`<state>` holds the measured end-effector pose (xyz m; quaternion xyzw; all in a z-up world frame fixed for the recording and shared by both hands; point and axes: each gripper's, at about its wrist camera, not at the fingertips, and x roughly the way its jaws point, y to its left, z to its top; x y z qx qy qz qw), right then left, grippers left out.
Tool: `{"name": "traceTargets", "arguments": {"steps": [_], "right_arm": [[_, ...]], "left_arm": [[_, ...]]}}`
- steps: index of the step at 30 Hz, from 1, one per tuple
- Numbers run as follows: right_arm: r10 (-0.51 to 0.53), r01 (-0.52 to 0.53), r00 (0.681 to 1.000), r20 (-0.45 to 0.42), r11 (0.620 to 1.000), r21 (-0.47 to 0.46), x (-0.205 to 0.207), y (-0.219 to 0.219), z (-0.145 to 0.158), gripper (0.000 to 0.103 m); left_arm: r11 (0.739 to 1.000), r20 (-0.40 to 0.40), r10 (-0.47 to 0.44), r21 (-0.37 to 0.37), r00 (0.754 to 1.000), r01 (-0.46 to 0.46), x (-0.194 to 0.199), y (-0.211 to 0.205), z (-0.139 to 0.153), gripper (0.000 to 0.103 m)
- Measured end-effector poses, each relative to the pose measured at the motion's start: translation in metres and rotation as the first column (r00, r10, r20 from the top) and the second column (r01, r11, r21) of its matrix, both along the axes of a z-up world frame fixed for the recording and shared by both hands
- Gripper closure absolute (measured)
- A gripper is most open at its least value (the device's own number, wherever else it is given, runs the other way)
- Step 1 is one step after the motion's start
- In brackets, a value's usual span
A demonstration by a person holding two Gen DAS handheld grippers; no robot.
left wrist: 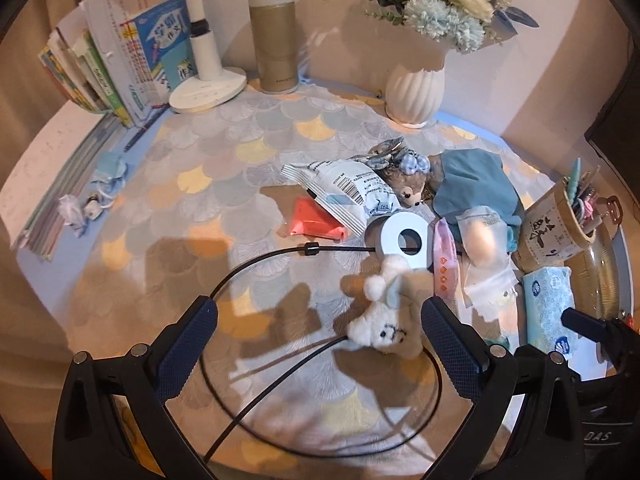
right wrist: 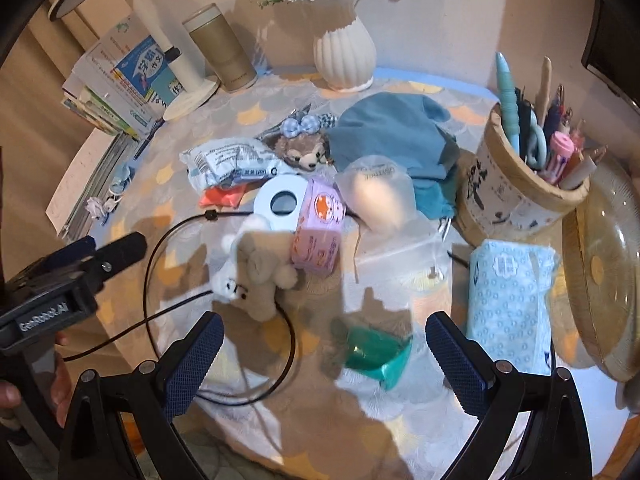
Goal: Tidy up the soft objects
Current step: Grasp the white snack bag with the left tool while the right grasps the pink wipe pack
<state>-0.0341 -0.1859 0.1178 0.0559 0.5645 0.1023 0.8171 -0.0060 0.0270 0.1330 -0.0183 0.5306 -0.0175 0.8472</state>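
Note:
A small white-and-beige plush toy lies on the patterned tablecloth, just ahead of my open left gripper and close to its right finger. In the right wrist view the same plush toy lies ahead-left of my open right gripper, which holds nothing. A brown plush bear with a blue bow rests farther back beside a crumpled blue cloth. A pink tissue pack touches the plush toy. A blue tissue pack lies to the right. The left gripper shows at the left edge.
A black cable loops across the cloth under the grippers. A white tape roll, snack bag, red packet, bagged puff and green piece clutter the middle. Pen holder, glass bowl, vase, canister, lamp base, books ring the table.

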Motion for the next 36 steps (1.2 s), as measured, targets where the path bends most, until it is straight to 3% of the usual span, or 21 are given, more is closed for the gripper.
{"name": "traceTargets", "arguments": {"steps": [5,10,16,19,22,30,32,34,36], "right_arm": [[0.017,-0.016,0.999,0.029,1.000,-0.003,0.007,0.000,-0.008,0.002],[0.007,-0.004,0.999,-0.034,0.997,0.077,0.019,-0.006,-0.028,0.002],[0.019,0.008,0.980,-0.197,0.991,0.133,0.048,0.004,-0.078,0.007],[0.010,0.058,0.963,-0.268,0.968,0.243,0.064,0.005,-0.092,0.008],[-0.014,0.085,0.963,-0.269,0.964,0.253,0.077,0.006,-0.096,0.008],[-0.091,0.166,0.952,-0.291,0.955,0.244,0.100,0.003,-0.101,0.010],[-0.110,0.174,0.953,-0.281,0.961,0.216,0.102,0.003,-0.100,0.018],[-0.123,0.169,0.959,-0.254,0.972,0.165,0.101,0.006,-0.097,0.040],[-0.117,0.154,0.968,-0.224,0.976,0.157,0.101,0.007,-0.095,0.047]], "left_arm": [[0.998,-0.011,0.028,-0.048,1.000,-0.029,0.022,0.004,-0.018,0.001],[0.991,-0.021,0.048,-0.123,0.999,-0.050,0.043,0.007,-0.031,0.001],[0.999,0.024,0.047,-0.005,0.999,-0.047,0.080,-0.007,-0.036,0.001],[0.999,0.034,-0.004,0.034,0.999,0.003,0.094,-0.018,-0.036,0.001],[0.995,-0.020,-0.044,0.092,0.999,0.045,0.112,-0.028,-0.047,0.001],[0.979,-0.115,-0.121,0.151,0.986,0.138,0.136,-0.047,-0.075,0.001],[0.970,-0.139,-0.143,0.178,0.980,0.167,0.138,-0.053,-0.081,0.001],[0.958,-0.173,-0.171,0.201,0.970,0.204,0.139,-0.059,-0.091,0.001],[0.947,-0.162,-0.194,0.226,0.967,0.228,0.139,-0.063,-0.096,0.000]]}}
